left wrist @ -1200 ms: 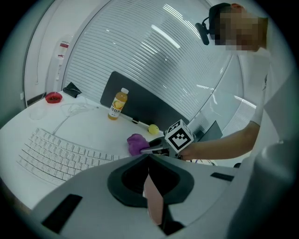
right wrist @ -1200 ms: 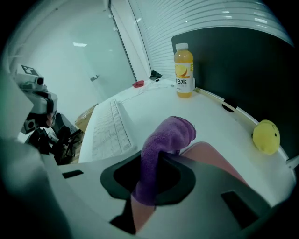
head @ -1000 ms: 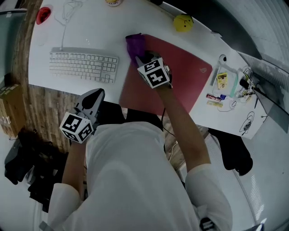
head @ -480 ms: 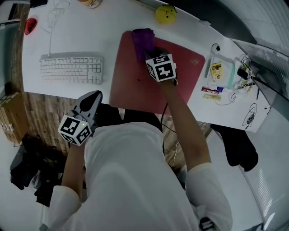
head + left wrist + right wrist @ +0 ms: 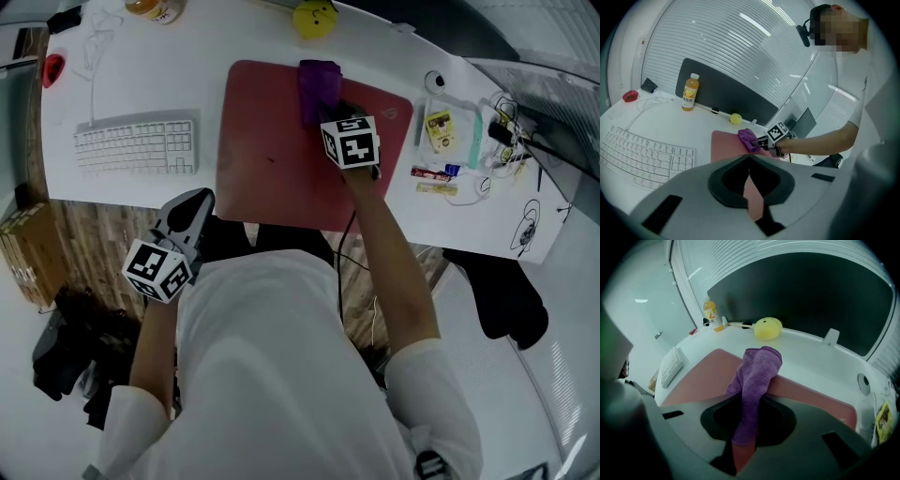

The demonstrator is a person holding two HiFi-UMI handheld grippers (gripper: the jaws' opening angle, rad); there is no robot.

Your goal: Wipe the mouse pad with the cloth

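R claw point(image 5: 743, 439) pinches purple microfibre cloth point(image 5: 757, 373) by its near end; looks soft, limp, light, rest trails ahead over red mouse pad point(image 5: 693, 378). L claw point(image 5: 749, 164) closed, empty

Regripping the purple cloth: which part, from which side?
Take the bunched near end of the purple towelling cloth, where the right hand-held gripper is shut on it, coming from the person's side. That end is gathered into a strip; the far end lies spread at the far edge of the red rectangular mouse pad.
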